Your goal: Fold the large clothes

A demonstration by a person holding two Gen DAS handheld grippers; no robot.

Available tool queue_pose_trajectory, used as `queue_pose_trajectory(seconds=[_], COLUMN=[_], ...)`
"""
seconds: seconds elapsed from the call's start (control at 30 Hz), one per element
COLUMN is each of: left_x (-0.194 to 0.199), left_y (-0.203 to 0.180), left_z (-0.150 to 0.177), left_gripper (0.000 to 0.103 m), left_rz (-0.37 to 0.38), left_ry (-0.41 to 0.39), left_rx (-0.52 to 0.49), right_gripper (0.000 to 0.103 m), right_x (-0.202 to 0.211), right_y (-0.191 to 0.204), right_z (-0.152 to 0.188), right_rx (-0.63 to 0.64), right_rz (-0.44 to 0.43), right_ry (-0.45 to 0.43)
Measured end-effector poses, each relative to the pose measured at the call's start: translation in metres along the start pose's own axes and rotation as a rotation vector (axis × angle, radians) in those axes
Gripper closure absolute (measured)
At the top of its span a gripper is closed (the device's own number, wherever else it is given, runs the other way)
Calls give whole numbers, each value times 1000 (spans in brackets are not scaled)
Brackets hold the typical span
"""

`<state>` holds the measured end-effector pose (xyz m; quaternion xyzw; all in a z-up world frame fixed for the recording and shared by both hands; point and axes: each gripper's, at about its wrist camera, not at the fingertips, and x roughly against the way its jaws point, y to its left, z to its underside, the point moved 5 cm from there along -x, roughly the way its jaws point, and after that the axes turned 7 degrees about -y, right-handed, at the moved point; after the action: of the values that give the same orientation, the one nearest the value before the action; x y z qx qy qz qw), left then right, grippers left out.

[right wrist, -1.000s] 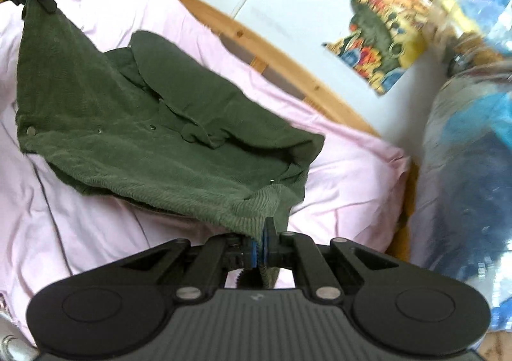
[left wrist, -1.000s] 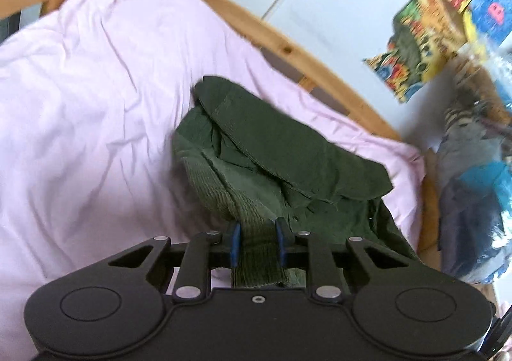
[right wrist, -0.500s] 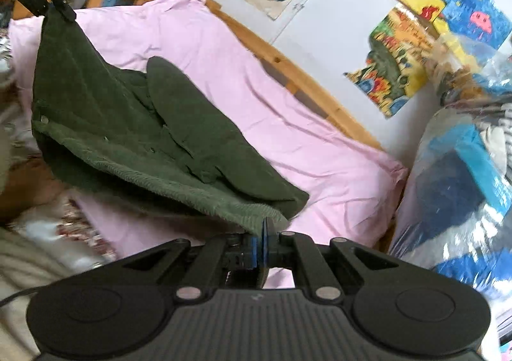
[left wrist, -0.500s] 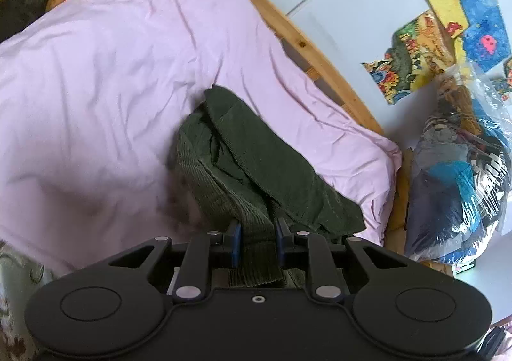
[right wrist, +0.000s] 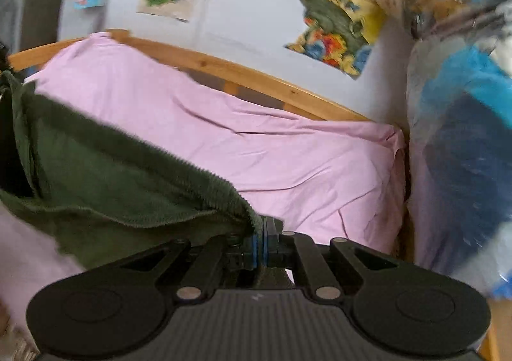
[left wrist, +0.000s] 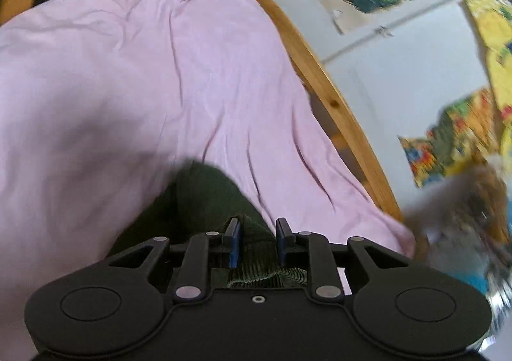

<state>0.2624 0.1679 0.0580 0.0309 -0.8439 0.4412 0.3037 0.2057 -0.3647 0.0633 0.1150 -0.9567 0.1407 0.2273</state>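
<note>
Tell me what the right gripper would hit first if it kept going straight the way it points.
Probably the pink sheet on the bed, ahead of the right gripper that is shut on the green corduroy garment. Depth is hard to judge.

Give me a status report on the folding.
Left gripper and right gripper both clamp the green garment. Garment held above pink sheet. Nothing in the way.

Both tools [left wrist: 256, 241] [right wrist: 260, 242] clamped, angled downward
</note>
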Motion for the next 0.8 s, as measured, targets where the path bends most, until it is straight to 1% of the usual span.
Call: queue_pose_trajectory(seconds=[0.1,0.2,0.27,0.37,0.43,0.47,0.5,0.53,0.57,0.6,0.63,0.7,0.73,0.77,0.8], left_x=[-51,-91,-112,-129,-133,-132,-129,-124,-118,-111,-104,-92,-85,-79,-73], left_y=[0,6,14,27,30,30,29,30,30,32,34,43,50,57,62], left_z=[-11,-15,-19,-24,-25,-27,-28,-29,-30,-31,-30,-24,-19,-12,-4], left_gripper=[78,78,78,77,70,66,49,26,18,11,10,9,8,7,7], left_rz=[-42,-98,-112,-97,-84,-85,-82,-75,-73,-75,-71,-56,-53,-54,-47], left_ry=[1,39,63,90,93,77,56,44,27,4,-8,-6,-8,-7,3], left_rx=[-12,-46,-32,-23,-52,-80,-122,-159,-191,-216,-242,-288,-306,-325,-349], right_gripper=[98,98,98,96,90,83,71,61,40,29,26,14,11,7,5], right_x=[-58,-114,-141,-164,-170,-168,-165,-160,-157,-156,-149,-135,-129,-121,-112], right_y=[-10,-14,-13,-12,-16,-18,-20,-22,-23,-26,-27,-26,-26,-24,-19], right_z=[-2,4,12,20,24,27,29,33,34,35,38,49,54,62,70], right_rx=[-39,-81,-102,-124,-155,-171,-188,-214,-245,-284,-324,-416,-466,-519,-564], right_rz=[7,4,-7,-13,-20,-21,-22,-25,-33,-37,-39,-40,-41,-54,-72], right_ry=[41,108,149,175,175,165,152,131,111,88,68,48,42,35,24])
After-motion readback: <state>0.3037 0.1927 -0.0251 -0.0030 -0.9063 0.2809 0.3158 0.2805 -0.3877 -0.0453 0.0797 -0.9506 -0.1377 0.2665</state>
